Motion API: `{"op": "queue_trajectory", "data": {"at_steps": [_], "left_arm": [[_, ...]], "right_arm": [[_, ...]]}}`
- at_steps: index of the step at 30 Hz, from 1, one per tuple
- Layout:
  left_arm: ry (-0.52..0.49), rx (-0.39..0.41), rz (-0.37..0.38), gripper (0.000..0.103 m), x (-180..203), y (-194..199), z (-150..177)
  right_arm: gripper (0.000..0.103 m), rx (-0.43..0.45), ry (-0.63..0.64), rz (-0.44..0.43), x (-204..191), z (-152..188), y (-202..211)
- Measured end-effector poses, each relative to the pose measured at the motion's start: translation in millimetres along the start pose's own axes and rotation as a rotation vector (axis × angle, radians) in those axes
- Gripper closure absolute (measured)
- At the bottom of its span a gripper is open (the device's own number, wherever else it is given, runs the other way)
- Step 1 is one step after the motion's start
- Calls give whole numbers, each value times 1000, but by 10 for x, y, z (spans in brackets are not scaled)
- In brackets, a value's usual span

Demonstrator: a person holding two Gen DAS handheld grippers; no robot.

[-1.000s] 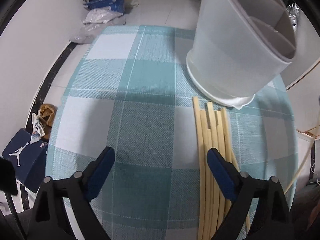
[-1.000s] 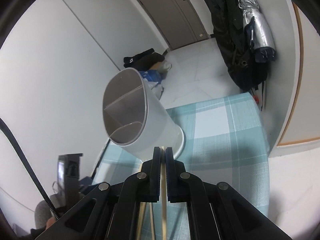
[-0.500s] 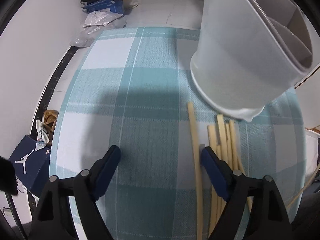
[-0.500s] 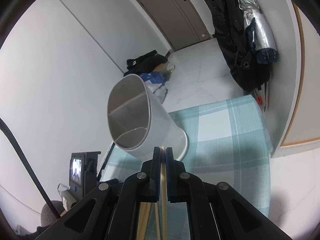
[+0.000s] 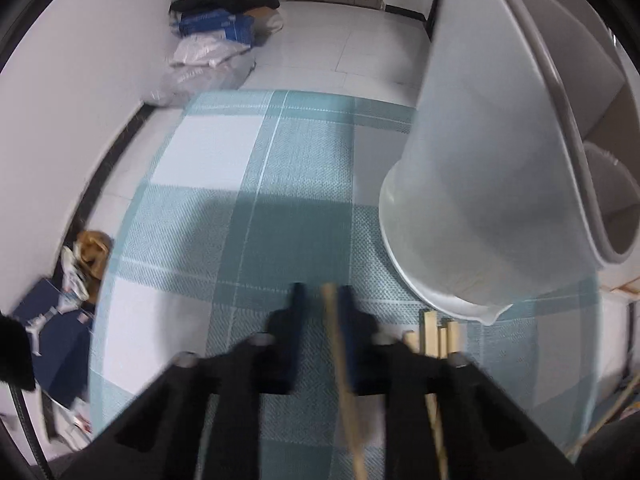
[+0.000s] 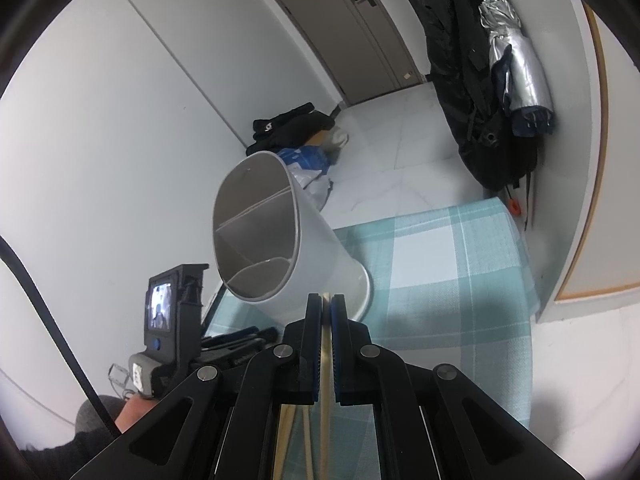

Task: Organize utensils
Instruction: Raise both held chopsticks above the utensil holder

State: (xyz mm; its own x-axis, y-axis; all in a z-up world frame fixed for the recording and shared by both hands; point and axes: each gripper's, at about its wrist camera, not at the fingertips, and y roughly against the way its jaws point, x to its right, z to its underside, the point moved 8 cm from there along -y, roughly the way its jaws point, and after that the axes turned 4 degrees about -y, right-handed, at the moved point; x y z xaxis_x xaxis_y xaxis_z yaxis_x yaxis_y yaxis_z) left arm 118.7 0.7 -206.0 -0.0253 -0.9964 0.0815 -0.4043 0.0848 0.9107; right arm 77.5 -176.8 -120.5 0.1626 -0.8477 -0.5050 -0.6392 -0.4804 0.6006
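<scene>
While both grippers have a chopstick to deal with, I read this as the pick-up step: my left gripper has just been closing, and its jaws now stand narrow with one chopstick between them, lying against the right-hand pad; the blur keeps me from saying both pads press it. My right gripper is clamped on a second chopstick. The loose chopsticks lie on the checked cloth at its near edge, just beside the foot of the holder, which stands tilted in both views towards the cloth's right side, its dividers showing and its compartments apparently empty. Next I judge each stick must be lifted, turned upright and dropped into one compartment without knocking the holder. As for writing, I can read none; the blue box on the floor bears only a white jumping-figure logo
</scene>
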Motion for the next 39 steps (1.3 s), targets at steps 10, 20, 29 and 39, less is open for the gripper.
{"op": "queue_trajectory", "data": {"at_steps": [10, 20, 29, 39], "left_arm": [[101, 157, 75, 100, -45, 559, 23], [13, 449, 158, 100, 122, 1497, -195], [-78, 456, 154, 101, 197, 1654, -151], [-111, 482, 175, 101, 252, 1935, -198]], "right_arm": [[99, 51, 76, 12, -203, -3, 64], [99, 158, 232, 40, -523, 66, 293], [100, 189, 278, 55, -630, 86, 355], [100, 230, 259, 15, -724, -69, 539]]}}
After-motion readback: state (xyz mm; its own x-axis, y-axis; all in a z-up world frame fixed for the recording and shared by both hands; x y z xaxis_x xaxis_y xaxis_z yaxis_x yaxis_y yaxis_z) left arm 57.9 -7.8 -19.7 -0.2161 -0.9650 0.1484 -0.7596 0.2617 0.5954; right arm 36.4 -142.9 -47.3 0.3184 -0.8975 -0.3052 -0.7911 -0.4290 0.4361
